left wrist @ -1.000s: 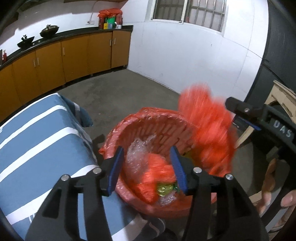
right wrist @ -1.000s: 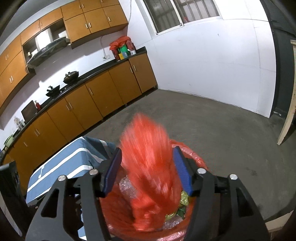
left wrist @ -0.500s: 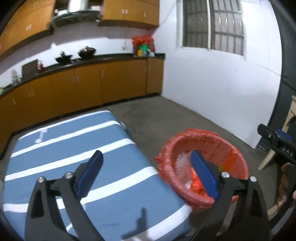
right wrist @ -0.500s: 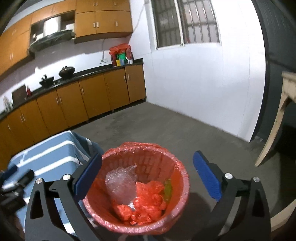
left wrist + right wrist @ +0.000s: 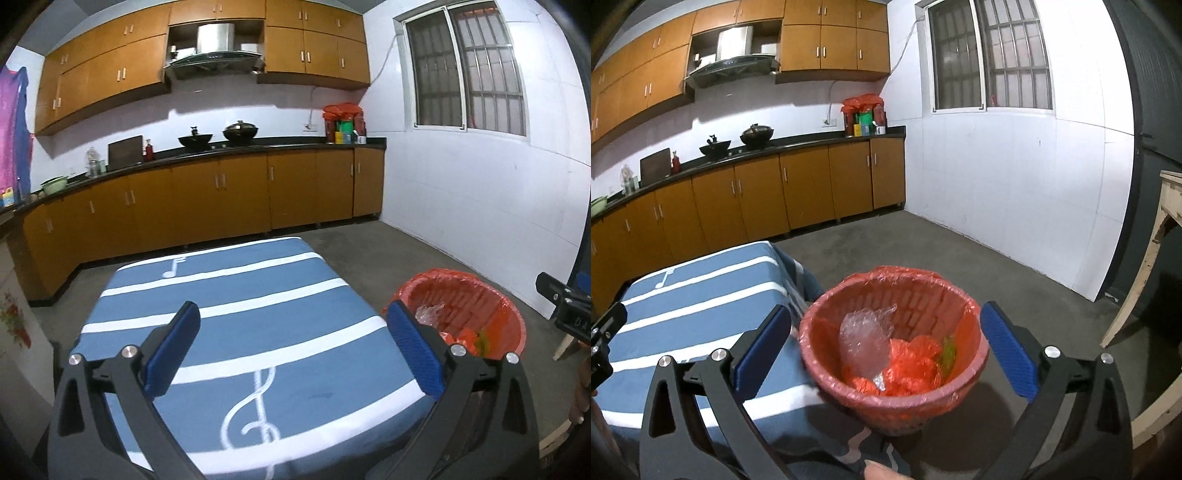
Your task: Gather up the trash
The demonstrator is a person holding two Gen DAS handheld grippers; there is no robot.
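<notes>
A red basket lined with a red plastic bag (image 5: 964, 354) stands on the floor beside the table; it also shows in the left wrist view (image 5: 511, 317). Inside it lie crumpled red plastic (image 5: 912, 365), a clear bubble-wrap wad (image 5: 864, 339) and a green wrapper (image 5: 948, 355). My right gripper (image 5: 886, 345) is open and empty, above the basket with its jaws wide either side. My left gripper (image 5: 293, 347) is open and empty above the blue striped tablecloth (image 5: 236, 325). No trash shows on the cloth.
Orange kitchen cabinets (image 5: 221, 199) with a black counter run along the back wall. A white wall (image 5: 1015, 184) with a barred window stands at the right. A wooden frame (image 5: 1160, 236) stands at the far right. Grey concrete floor (image 5: 923, 243) lies between.
The red plastic bag left my right gripper and now lies in the basket. Both grippers opened wide. My left gripper swung left and back, from over the basket to over the table.
</notes>
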